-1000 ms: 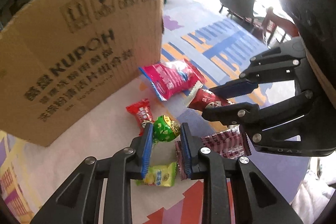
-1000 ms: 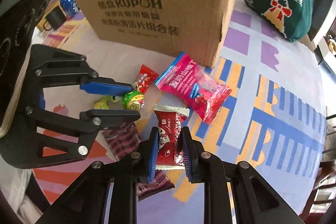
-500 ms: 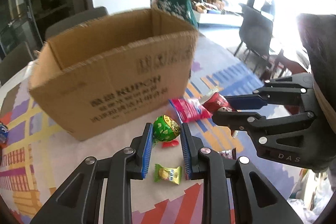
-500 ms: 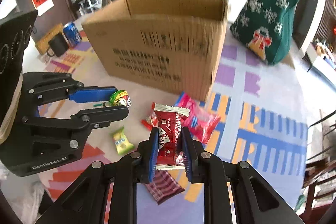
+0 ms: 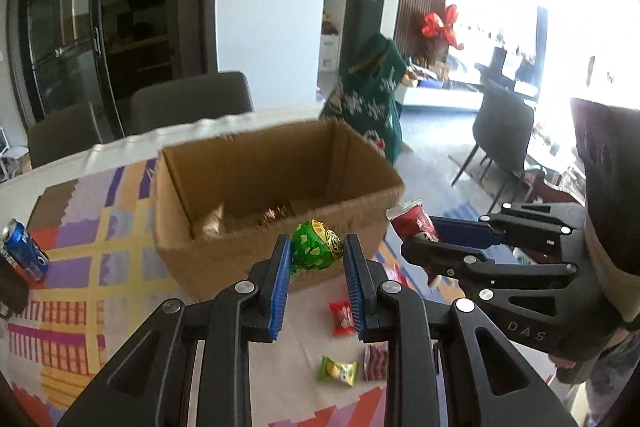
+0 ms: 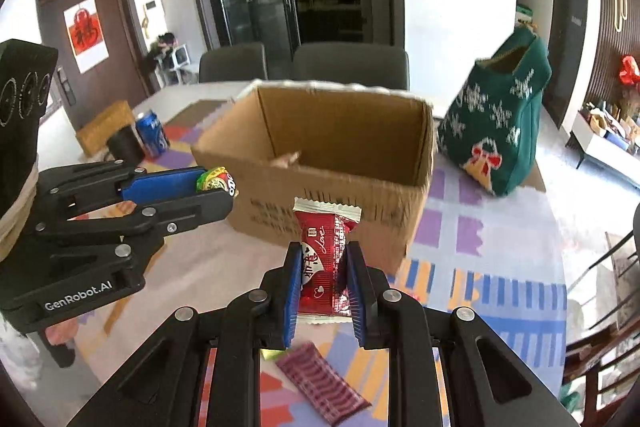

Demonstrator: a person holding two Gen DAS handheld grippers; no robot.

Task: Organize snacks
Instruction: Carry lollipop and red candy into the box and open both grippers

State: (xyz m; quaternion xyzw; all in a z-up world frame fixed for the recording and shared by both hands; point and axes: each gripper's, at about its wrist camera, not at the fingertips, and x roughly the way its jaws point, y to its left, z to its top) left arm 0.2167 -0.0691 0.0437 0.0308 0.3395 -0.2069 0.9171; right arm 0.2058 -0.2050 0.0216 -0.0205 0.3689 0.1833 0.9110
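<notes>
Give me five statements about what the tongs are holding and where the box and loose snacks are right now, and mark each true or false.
1. The left tongs grip a green round candy. True.
2. The right tongs are open and hold nothing. False: they are shut on a red snack packet.
3. The cardboard box has its top open. True.
4. Both held snacks are already inside the box. False: both are in the air on the near side of the box, outside it.
5. The table has no loose snacks left on it. False: a small red candy, a yellow-green candy and a dark red striped packet lie on it.
</notes>
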